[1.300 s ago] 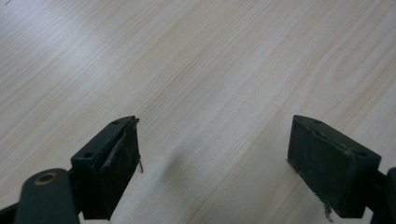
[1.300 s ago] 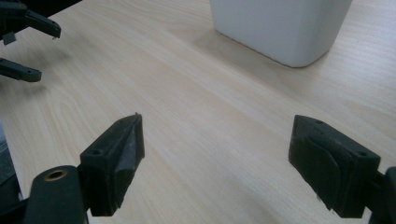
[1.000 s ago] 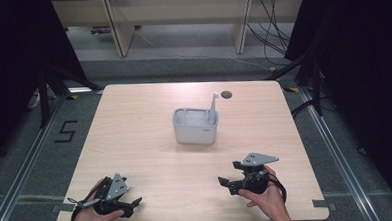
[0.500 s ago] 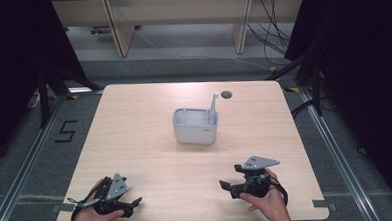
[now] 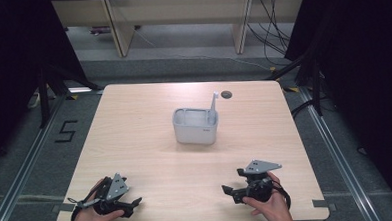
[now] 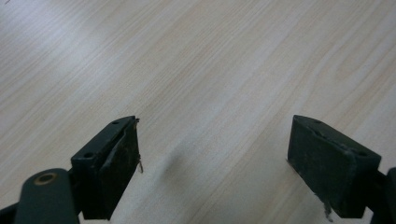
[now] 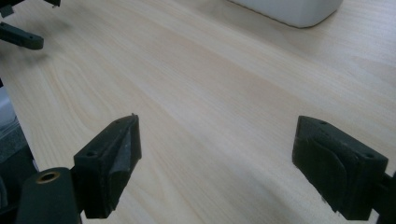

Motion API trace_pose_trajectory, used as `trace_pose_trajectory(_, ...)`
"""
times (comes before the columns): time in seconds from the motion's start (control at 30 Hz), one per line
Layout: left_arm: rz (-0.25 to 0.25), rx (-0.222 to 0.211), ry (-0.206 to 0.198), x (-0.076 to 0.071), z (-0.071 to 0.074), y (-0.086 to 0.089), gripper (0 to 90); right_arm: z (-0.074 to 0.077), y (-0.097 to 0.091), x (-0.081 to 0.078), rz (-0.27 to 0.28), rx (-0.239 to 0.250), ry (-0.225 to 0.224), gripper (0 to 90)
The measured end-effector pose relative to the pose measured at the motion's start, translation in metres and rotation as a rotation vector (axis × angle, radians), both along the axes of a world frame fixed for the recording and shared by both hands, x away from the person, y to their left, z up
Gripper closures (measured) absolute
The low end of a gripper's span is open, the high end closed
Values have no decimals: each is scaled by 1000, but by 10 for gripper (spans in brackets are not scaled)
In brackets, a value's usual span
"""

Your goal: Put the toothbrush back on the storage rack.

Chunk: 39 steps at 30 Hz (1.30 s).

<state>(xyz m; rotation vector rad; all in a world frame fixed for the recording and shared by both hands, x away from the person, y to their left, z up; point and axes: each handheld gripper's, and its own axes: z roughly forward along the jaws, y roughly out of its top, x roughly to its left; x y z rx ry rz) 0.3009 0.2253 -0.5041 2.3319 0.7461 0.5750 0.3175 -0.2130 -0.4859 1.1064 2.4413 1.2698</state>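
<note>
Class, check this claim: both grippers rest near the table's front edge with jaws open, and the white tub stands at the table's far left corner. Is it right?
Not quite. The high view shows the white tub near the middle of the table, not its far left corner. The left gripper and right gripper do sit near the front edge, jaws open.

A pale wood table (image 5: pixel 134 128) stood on a grey floor (image 5: pixel 31 162), with a dark round hole (image 5: pixel 226 94) near its far edge. Black drapes (image 5: pixel 11 58) hung left and right. Far off stood a beige shelf (image 5: pixel 175 16); cables (image 5: pixel 272 22) trailed at far right. A "5" (image 5: pixel 66 131) marked the floor at left.
</note>
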Motion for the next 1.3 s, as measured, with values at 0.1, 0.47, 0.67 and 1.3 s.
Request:
trace_pose_trajectory(0.1,0,1,1,0,0,0,162,0,-1,-3,1,-24,-7,164)
trace_pose_trajectory(0.47,0,1,-2,0,0,0,162,-3,-2,-10,24,-57,-3,164)
trace_pose_trajectory(0.67,1,1,-2,0,0,0,161,-3,-5,-15,20,-78,-4,164)
trace_pose_trajectory(1.3,1,0,-1,0,0,0,161,-6,-9,-23,10,-104,10,164)
